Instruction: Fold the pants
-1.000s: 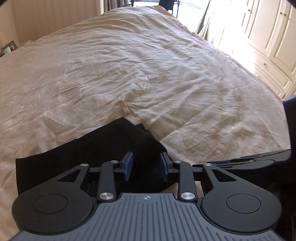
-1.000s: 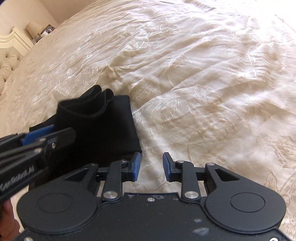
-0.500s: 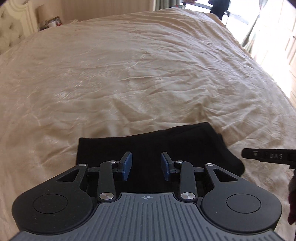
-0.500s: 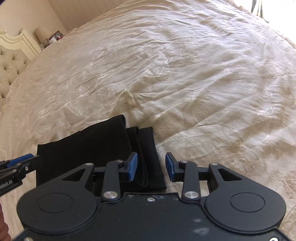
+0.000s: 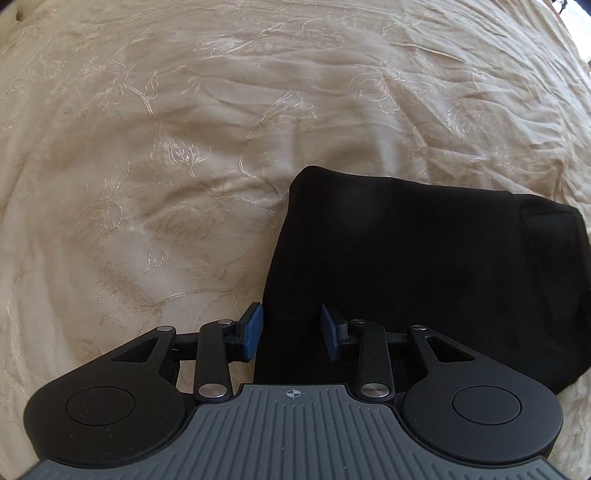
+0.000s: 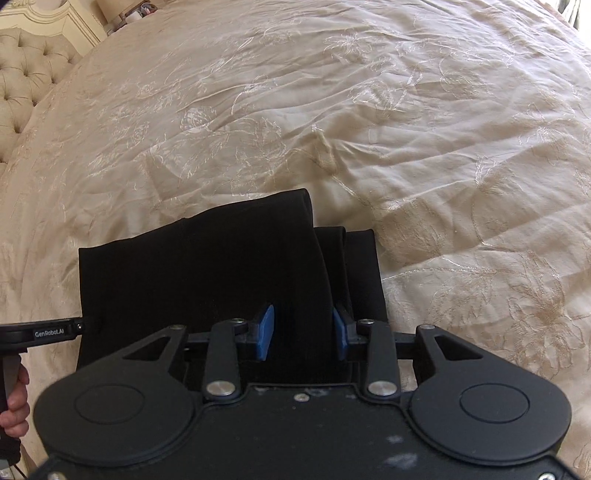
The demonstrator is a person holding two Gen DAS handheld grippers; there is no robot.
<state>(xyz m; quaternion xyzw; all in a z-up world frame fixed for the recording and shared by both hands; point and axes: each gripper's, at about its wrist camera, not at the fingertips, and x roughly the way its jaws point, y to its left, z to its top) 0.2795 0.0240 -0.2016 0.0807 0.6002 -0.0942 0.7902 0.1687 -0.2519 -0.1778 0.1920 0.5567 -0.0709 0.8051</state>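
Note:
The black pants [image 5: 417, 266] lie folded into a compact stack on the cream bedspread [image 5: 184, 147]. My left gripper [image 5: 291, 330] is open and empty, low over the stack's left edge. In the right wrist view the pants [image 6: 207, 273] show layered folds on their right side. My right gripper [image 6: 303, 334] is open and empty, just above the near right part of the stack. The left gripper's side [image 6: 40, 332] touches the stack's left edge in the right wrist view.
The embroidered bedspread [image 6: 406, 129] stretches wide on all sides of the pants. A tufted headboard [image 6: 26, 70] and a nightstand with small items [image 6: 133, 11] stand at the far left. The hand holding the left gripper [image 6: 16, 402] shows at the left border.
Both grippers have dropped closer to the pants and stayed open. The left gripper has swung left toward the stack's left edge. The right one now sits over the stack's right folds.

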